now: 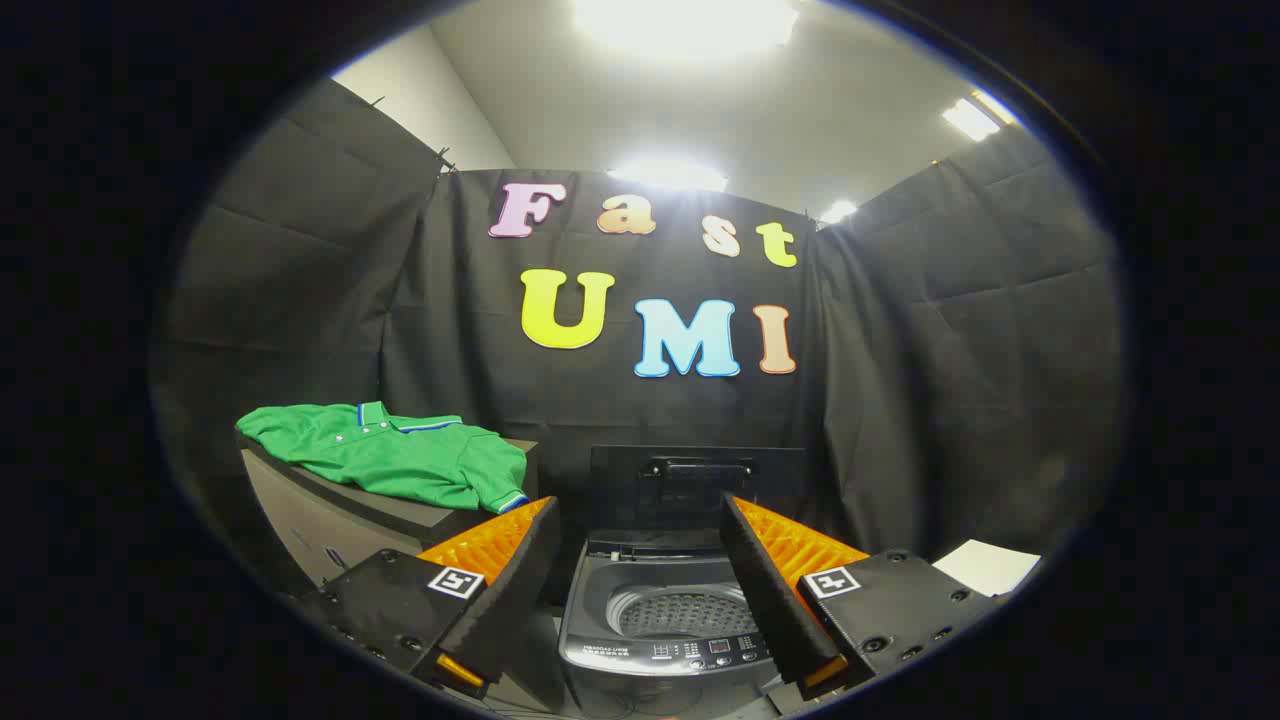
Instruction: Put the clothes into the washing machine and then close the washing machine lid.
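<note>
Two fingers of the gripper [637, 515] stand spread wide with nothing between them but air — beyond their gap sits the small grey top-loading washing machine [665, 645], its dark lid [697, 487] raised upright against the booth wall, the perforated metal drum [683, 613] exposed. Off to the left, a green polo shirt [395, 460] lies crumpled on a dark-topped cabinet [330, 515] — well apart from the fingers

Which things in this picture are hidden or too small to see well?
- Washing machine drum floor: gripper view, hidden below its rim.
- Control panel labels: too small.
- Green shirt: its near hem hidden behind one finger.
- Gripper is open, holding nothing; its body is cut off.
</note>
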The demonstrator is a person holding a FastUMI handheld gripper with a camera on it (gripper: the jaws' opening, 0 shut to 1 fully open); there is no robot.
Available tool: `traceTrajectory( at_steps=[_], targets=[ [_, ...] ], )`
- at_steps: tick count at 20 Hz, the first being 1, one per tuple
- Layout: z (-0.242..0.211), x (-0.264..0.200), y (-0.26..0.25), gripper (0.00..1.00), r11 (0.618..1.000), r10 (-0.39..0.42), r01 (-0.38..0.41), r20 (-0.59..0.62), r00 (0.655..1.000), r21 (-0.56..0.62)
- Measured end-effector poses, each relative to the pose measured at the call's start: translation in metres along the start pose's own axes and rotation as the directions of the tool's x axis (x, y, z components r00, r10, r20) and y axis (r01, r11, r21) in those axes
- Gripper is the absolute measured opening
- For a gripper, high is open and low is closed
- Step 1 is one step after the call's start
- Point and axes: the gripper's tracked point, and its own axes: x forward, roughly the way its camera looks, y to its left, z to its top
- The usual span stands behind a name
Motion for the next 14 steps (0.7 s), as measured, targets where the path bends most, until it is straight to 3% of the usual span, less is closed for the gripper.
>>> traceTrajectory(
  at_steps=[14],
  targets=[
    [0.008, -0.003, -0.004, 1.00, 1.000, -0.007, 0.007, 0.007, 1.000, 0.002]
  ],
)
